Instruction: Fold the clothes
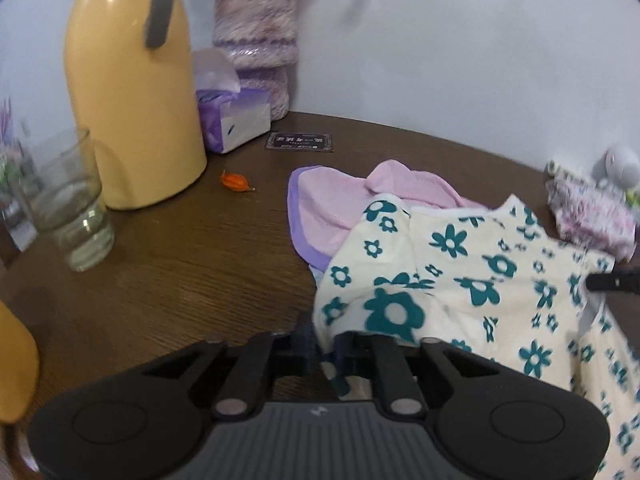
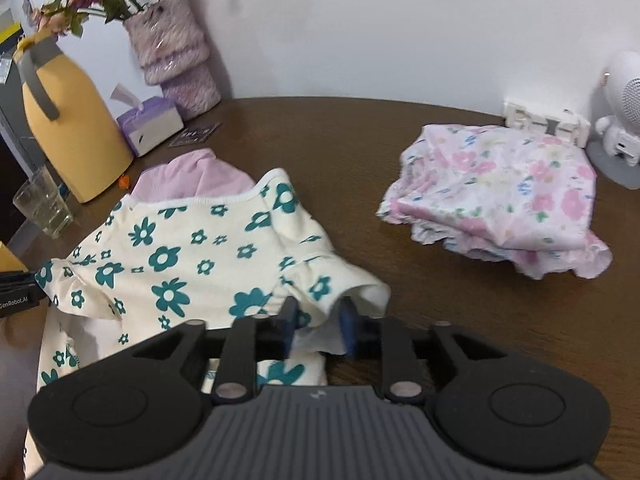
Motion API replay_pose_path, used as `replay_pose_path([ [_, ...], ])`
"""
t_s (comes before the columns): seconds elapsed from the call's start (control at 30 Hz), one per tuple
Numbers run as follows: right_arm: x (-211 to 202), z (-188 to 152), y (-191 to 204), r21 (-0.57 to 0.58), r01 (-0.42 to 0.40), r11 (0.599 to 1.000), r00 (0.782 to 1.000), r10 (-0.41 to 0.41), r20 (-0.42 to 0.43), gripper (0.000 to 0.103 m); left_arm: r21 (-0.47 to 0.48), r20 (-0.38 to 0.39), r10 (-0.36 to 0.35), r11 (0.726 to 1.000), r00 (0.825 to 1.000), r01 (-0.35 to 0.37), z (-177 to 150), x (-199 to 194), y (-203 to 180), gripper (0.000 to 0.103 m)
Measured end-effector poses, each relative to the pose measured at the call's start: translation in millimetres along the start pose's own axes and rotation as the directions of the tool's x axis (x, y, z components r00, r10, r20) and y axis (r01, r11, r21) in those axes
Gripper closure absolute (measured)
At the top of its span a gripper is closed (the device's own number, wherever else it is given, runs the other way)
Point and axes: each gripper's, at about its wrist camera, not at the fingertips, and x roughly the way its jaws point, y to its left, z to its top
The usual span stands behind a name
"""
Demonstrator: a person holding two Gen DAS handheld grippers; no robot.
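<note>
While the cream garment with teal flowers [image 2: 188, 252] is spread across the near part of the brown table [image 2: 340, 148], its two near corners are taken up from either side. At the right gripper [image 2: 318, 326] a fold of the cloth's edge is seen between the blue fingers [image 2: 349, 326]; the jaws are drawn in only partway, and the fabric is draped between and over them, so a firm pinch cannot be confirmed. At the left gripper [image 1: 326, 346] the hem is laid over the fingertips and hides them, and how far those jaws stand apart cannot be told. Beneath the flowered piece's far edge a pink garment with purple trim [image 1: 328, 208] is partly covered. Well apart to the right, a folded pink floral garment [image 2: 500, 196] is seen lying on the table. Along the far left, a yellow jug [image 1: 132, 112], a drinking glass [image 1: 68, 208], a purple tissue box [image 1: 234, 120] and a fuzzy vase [image 1: 256, 36] are lined up, with a small orange object [image 1: 236, 181] beside the jug.
</note>
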Motion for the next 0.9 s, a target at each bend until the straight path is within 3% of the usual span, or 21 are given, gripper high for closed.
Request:
replay_pose_path([
  [0.03, -2.7, 0.0, -0.9, -0.012, 0.011, 1.0, 1.0, -0.011, 0.004, 0.067, 0.002, 0.012, 0.006, 1.0, 1.0, -0.006, -0.3, -2.1, -0.3, 0.065],
  [0.07, -5.4, -0.1, -1.9, -0.023, 0.021, 1.0, 1.0, -0.021, 0.008, 0.067, 0.016, 0.031, 0.018, 1.0, 0.999, -0.018, -0.4, -4.3, -1.7, 0.059],
  [0.2, -7.0, 0.3, -3.9, -0.036, 0.046, 0.998, 0.999, -0.046, 0.006, 0.054, 0.077, 0.105, 0.011, 0.997, 0.994, -0.019, -1.1, -10.6, -6.8, 0.058],
  [0.3, -5.5, -0.5, -2.7, -0.043, 0.063, 0.997, 0.998, -0.062, 0.011, 0.047, 0.077, 0.115, 0.002, 0.997, 0.993, -0.011, -1.0, -10.2, -6.7, 0.061],
  [0.37, -7.7, -1.5, -2.5, -0.05, 0.083, 0.995, 0.996, -0.082, 0.019, 0.047, 0.066, 0.088, 0.016, 0.998, 0.996, -0.022, -1.3, -8.1, -4.1, 0.075],
  [0.4, -10.4, -2.4, -3.5, -0.06, 0.093, 0.994, 0.995, -0.092, 0.025, 0.047, 0.055, 0.067, 0.023, 0.998, 0.997, -0.027, -1.8, -7.0, -1.8, 0.076],
  [0.5, -17.3, -4.7, -11.8, -0.079, 0.109, 0.991, 0.994, -0.106, 0.041, 0.047, 0.039, 0.039, 0.031, 0.999, 0.999, -0.033, -6.1, -10.2, 1.7, 0.072],
  [0.53, -19.3, -5.2, -15.9, -0.08, 0.109, 0.991, 0.993, -0.105, 0.045, 0.047, 0.053, 0.044, 0.028, 0.998, 0.999, -0.03, -7.9, -13.7, -0.4, 0.065],
  [0.7, -13.6, -5.5, -31.3, -0.064, 0.005, 0.998, 0.999, -0.002, 0.041, 0.048, 0.2, 0.101, -0.003, 0.98, 0.995, -0.017, -14.8, -30.0, -24.9, 0.057],
  [0.8, -5.0, -6.0, -29.7, -0.059, -0.041, 0.997, 0.998, 0.044, 0.037, 0.05, 0.247, 0.144, 0.043, 0.966, 0.989, -0.078, -12.6, -26.9, -36.1, 0.057],
  [0.87, -1.2, -6.4, -28.6, -0.048, -0.079, 0.996, 0.996, 0.081, 0.045, 0.054, 0.252, 0.167, 0.057, 0.963, 0.984, -0.098, -9.6, -20.9, -36.0, 0.062],
  [0.9, 0.3, -6.7, -28.4, -0.041, -0.1, 0.994, 0.994, 0.102, 0.049, 0.06, 0.246, 0.165, 0.05, 0.965, 0.985, -0.091, -8.2, -17.9, -33.9, 0.071],
])
